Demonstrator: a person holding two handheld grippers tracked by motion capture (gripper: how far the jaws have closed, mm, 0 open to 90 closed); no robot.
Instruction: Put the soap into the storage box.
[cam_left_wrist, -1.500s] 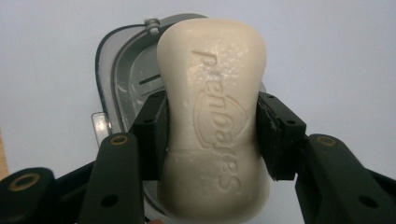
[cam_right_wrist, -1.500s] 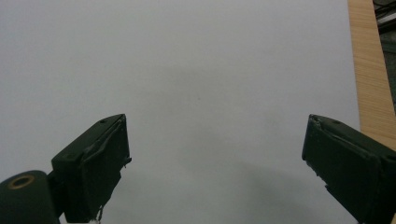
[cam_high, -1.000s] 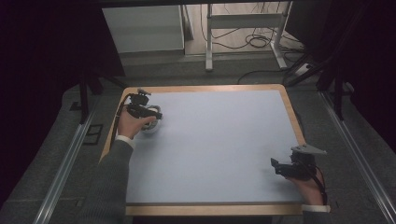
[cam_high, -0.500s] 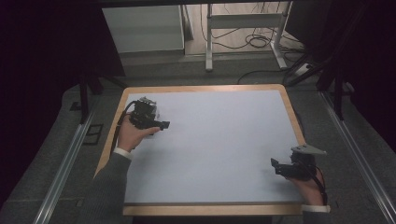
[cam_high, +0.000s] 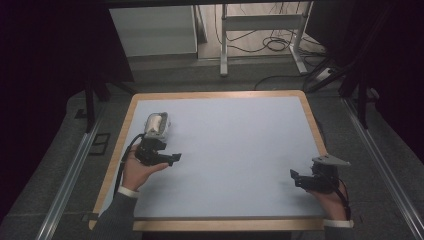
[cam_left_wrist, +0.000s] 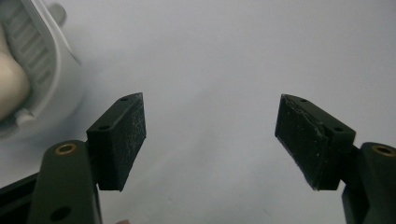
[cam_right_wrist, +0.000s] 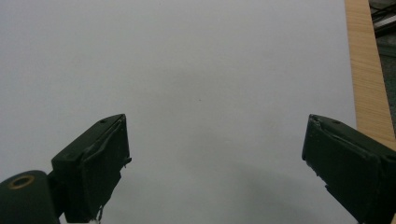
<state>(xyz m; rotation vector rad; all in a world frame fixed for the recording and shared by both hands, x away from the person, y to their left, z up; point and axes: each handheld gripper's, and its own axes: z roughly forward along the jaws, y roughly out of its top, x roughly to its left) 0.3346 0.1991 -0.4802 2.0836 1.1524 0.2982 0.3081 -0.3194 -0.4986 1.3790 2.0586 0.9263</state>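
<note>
A wood-edged counter (cam_high: 306, 107) with a pale blue-grey top carries a small white and grey object (cam_high: 156, 125) near its far left part; the pictures are too small and blurred to tell what it is. In the left gripper view that object (cam_left_wrist: 32, 70) sits at the upper left, out of focus, with a ribbed grey band and a cream part inside a white rim. The left gripper (cam_high: 172, 159) is held in the person's left hand (cam_high: 137, 170) just on the near side of the object, close beside it but apart from it, pointing to the right across the counter. Its jaws stand wide apart with only bare counter top between the pads (cam_left_wrist: 123, 140). The right gripper (cam_high: 295, 177) rests low at the near right of the counter, held in the right hand (cam_high: 330, 200), with its grey plate on top, pointing left. Its jaws are also spread wide and hold nothing, and the wooden edge (cam_right_wrist: 364, 70) runs along the right of the right gripper view.
</note>
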